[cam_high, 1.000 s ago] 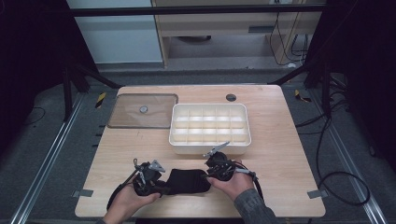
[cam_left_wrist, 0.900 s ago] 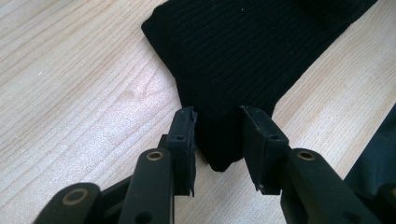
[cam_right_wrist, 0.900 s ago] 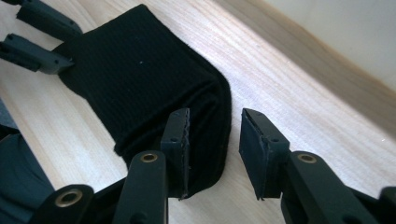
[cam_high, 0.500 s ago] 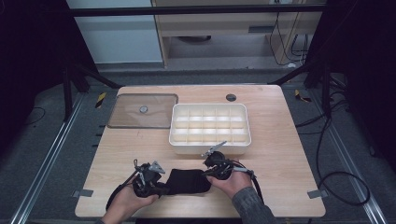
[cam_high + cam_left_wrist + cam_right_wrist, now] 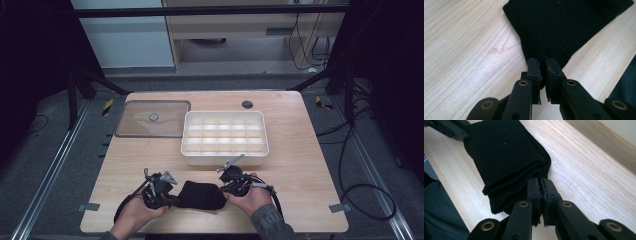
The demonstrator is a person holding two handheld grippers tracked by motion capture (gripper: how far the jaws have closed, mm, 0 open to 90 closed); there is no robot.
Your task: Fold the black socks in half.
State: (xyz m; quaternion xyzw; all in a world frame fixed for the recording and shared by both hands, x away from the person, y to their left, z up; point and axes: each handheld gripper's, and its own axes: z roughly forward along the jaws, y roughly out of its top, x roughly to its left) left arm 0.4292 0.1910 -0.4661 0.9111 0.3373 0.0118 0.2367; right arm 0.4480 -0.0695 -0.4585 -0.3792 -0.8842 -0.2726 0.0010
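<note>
Two grippers, left (image 5: pixel 176 200) and right (image 5: pixel 223 189), fingers just closing, pinching opposite ends of folded black knitted cloth (image 5: pixel 201 195) on table's (image 5: pixel 300 165) near edge; gripped, lifting probably left.

Left gripper (image 5: pixel 542 65), jaws pinching black knit cloth (image 5: pixel 564 27), wooden table (image 5: pixel 466 55)

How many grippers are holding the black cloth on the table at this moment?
2. The left gripper pinches one end of the black folded cloth; the right gripper pinches the opposite end. Both have just closed on it, near the table's front edge.
</note>
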